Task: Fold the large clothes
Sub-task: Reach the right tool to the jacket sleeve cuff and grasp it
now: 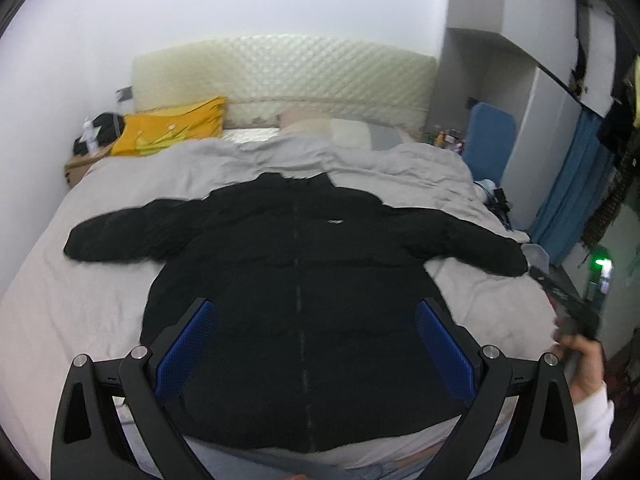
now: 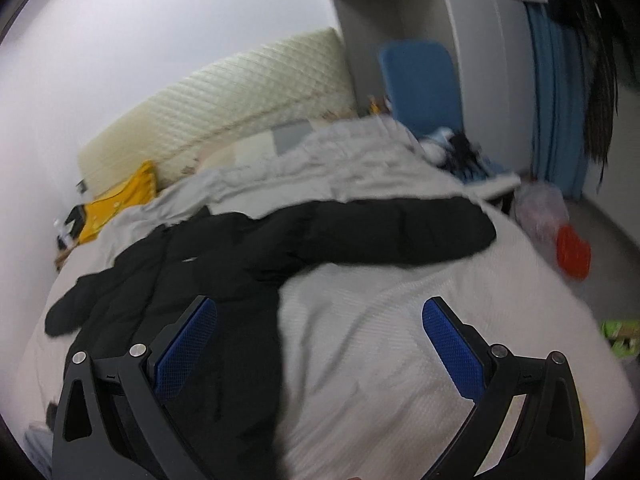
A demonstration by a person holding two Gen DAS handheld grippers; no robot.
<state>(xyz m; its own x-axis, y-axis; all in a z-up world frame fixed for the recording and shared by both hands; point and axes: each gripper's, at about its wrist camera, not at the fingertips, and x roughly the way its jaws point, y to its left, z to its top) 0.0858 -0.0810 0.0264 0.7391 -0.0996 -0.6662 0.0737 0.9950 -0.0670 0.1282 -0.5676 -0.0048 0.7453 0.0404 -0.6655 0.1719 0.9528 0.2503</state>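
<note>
A black puffer jacket (image 1: 296,280) lies flat and front-up on the bed, zipped, both sleeves spread out to the sides. My left gripper (image 1: 316,320) is open and empty, held above the jacket's lower body near the hem. My right gripper (image 2: 320,328) is open and empty, held above the bed to the right of the jacket (image 2: 208,280), below its right sleeve (image 2: 400,232). The right gripper's body also shows in the left wrist view (image 1: 576,312), held in a hand at the right edge.
The bed has a grey cover (image 1: 100,300) and a cream quilted headboard (image 1: 288,76). A yellow garment (image 1: 168,128) lies at the far left by the pillows. A blue chair (image 2: 420,84), a wardrobe, a red container (image 2: 574,252) and clutter stand right of the bed.
</note>
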